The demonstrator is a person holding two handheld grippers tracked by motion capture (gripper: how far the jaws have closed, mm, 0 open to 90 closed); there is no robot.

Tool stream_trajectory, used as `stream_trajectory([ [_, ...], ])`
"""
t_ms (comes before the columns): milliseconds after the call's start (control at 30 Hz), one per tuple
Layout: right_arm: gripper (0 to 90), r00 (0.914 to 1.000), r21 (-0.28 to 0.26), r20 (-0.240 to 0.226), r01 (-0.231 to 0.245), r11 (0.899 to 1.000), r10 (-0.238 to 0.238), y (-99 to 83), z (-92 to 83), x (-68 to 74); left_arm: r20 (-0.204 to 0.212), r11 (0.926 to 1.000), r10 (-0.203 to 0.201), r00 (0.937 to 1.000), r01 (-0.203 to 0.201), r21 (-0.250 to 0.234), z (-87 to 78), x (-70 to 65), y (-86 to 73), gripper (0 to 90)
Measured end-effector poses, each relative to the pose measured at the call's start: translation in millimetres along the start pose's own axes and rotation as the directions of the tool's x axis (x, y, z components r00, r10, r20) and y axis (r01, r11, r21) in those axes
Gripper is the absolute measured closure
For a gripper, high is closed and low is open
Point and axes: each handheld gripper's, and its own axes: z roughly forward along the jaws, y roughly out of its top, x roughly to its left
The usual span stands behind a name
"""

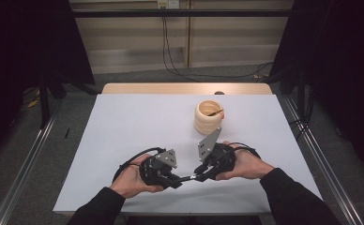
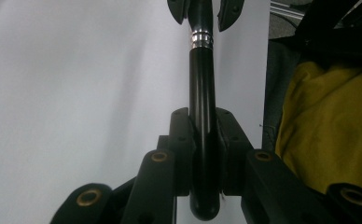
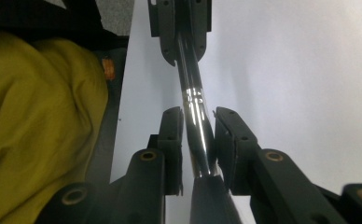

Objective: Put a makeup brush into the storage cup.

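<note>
A slim black pen (image 1: 189, 178) with a silver band (image 2: 202, 38) spans the gap between my two grippers near the front edge of the white table (image 1: 138, 126). My left gripper (image 1: 176, 180) is shut on the pen's rounded end (image 2: 202, 140), pads pressing both sides. My right gripper (image 1: 200, 174) faces it from the other side. Its jaws (image 3: 198, 135) straddle the pen (image 3: 191, 88) with thin slivers of light beside the barrel, so they stand open. From the left gripper view, the right gripper (image 2: 202, 11) flanks the pen the same loose way. The left gripper (image 3: 181, 32) sits farther along.
A cream ribbed holder (image 1: 208, 117) stands behind the grippers, right of centre, with a dark stick inside. Both hands rest low over the table's front strip. Yellow cloth (image 2: 328, 126) lies just past the table edge on the person's side.
</note>
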Motion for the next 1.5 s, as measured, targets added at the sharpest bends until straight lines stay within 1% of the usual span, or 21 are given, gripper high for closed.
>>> stream_trajectory([
  [33,69.6,1.0000,-0.010,-0.004,-0.003,1.000,0.003,-0.5,-1.0,-0.6,0.000,1.0000,0.000,1.0000,0.000,0.001,-0.4,0.5,-0.4,79.4],
  [67,68.6,0.9999,-0.016,0.012,-0.009,1.000,0.009,-0.5,-1.5,-0.8,0.026,1.0000,0.000,0.9997,0.000,-0.002,-0.9,1.6,-1.3,79.4],
  [300,53.8,0.9991,-0.061,0.019,-0.037,0.997,0.038,-6.2,-3.7,-1.6,0.022,0.9995,-0.020,0.9996,0.021,-0.023,-0.9,0.4,-5.0,79.4],
  [567,38.3,0.9962,-0.130,0.053,-0.062,0.990,0.069,-11.6,-11.3,0.7,0.001,0.9982,-0.039,0.9992,0.039,-0.045,-3.0,-1.1,-9.5,79.3],
  [633,34.6,0.9948,-0.146,0.059,-0.074,0.987,0.083,-13.4,-14.3,0.9,-0.017,0.9968,-0.056,0.9983,0.055,-0.058,-3.7,-3.1,-10.7,79.3],
  [733,30.0,0.9932,-0.165,0.079,-0.072,0.984,0.086,-15.1,-15.9,2.2,-0.021,0.9937,-0.079,0.9966,0.077,-0.081,-5.0,-2.4,-13.9,79.3],
  [833,25.2,0.9893,-0.180,0.094,-0.093,0.979,0.111,-18.9,-14.8,3.6,-0.034,0.9920,-0.088,0.9956,0.084,-0.094,-6.0,-2.5,-16.4,79.3],
  [900,22.3,0.9859,-0.205,0.099,-0.113,0.972,0.135,-22.6,-14.4,3.2,-0.038,0.9915,-0.082,0.9959,0.078,-0.104,-6.1,-2.4,-17.6,79.3],
  [933,21.7,0.9850,-0.215,0.105,-0.112,0.970,0.137,-23.6,-14.5,2.8,-0.042,0.9881,-0.097,0.9944,0.091,-0.124,-5.8,-3.4,-18.2,79.3],
  [967,20.2,0.9826,-0.232,0.113,-0.118,0.966,0.147,-24.7,-15.5,2.7,-0.036,0.9876,-0.095,0.9948,0.089,-0.129,-6.3,-3.2,-18.9,79.3],
  [1000,18.6,0.9803,-0.249,0.118,-0.126,0.960,0.159,-25.6,-17.0,3.3,-0.052,0.9882,-0.088,0.9948,0.080,-0.130,-7.5,-3.3,-19.5,79.3],
  [1033,17.4,0.9766,-0.274,0.126,-0.135,0.952,0.175,-26.9,-18.7,3.1,-0.054,0.9846,-0.101,0.9934,0.092,-0.148,-7.0,-4.1,-19.9,79.3],
  [1067,16.9,0.9749,-0.285,0.131,-0.137,0.949,0.180,-27.9,-19.7,2.9,-0.065,0.9860,-0.092,0.9937,0.082,-0.145,-8.3,-3.8,-20.7,79.3],
  [1133,15.1,0.9692,-0.306,0.144,-0.149,0.940,0.200,-30.7,-22.3,3.1,-0.069,0.9790,-0.114,0.9910,0.100,-0.177,-9.2,-4.7,-22.0,79.3],
  [1233,13.1,0.9570,-0.353,0.169,-0.164,0.921,0.235,-35.1,-26.5,3.8,-0.089,0.9759,-0.127,0.9879,0.109,-0.189,-12.2,-5.7,-22.5,79.3],
  [1267,12.5,0.9547,-0.365,0.169,-0.170,0.915,0.245,-36.5,-27.8,3.9,-0.081,0.9705,-0.139,0.9869,0.120,-0.209,-11.9,-6.1,-22.8,79.3],
  [1300,11.3,0.9519,-0.378,0.170,-0.176,0.909,0.255,-38.0,-29.1,4.1,-0.086,0.9699,-0.133,0.9873,0.112,-0.216,-12.5,-6.2,-23.2,79.3],
  [1367,9.1,0.9524,-0.393,0.178,-0.162,0.905,0.248,-41.3,-31.0,4.5,-0.092,0.9670,-0.139,0.9860,0.115,-0.227,-13.4,-6.8,-23.7,79.3],
  [1400,9.2,0.9494,-0.404,0.183,-0.164,0.900,0.255,-42.4,-31.6,4.8,-0.091,0.9629,-0.143,0.9856,0.117,-0.243,-13.1,-7.0,-24.2,79.3],
  [1433,9.2,0.9464,-0.415,0.187,-0.167,0.895,0.263,-43.3,-32.2,5.4,-0.094,0.9647,-0.137,0.9861,0.111,-0.238,-13.9,-6.9,-24.5,79.3],
  [1500,9.2,0.9417,-0.432,0.194,-0.170,0.886,0.275,-45.1,-32.4,6.5,-0.108,0.9587,-0.143,0.9837,0.111,-0.262,-14.5,-8.2,-25.4,79.3],
])
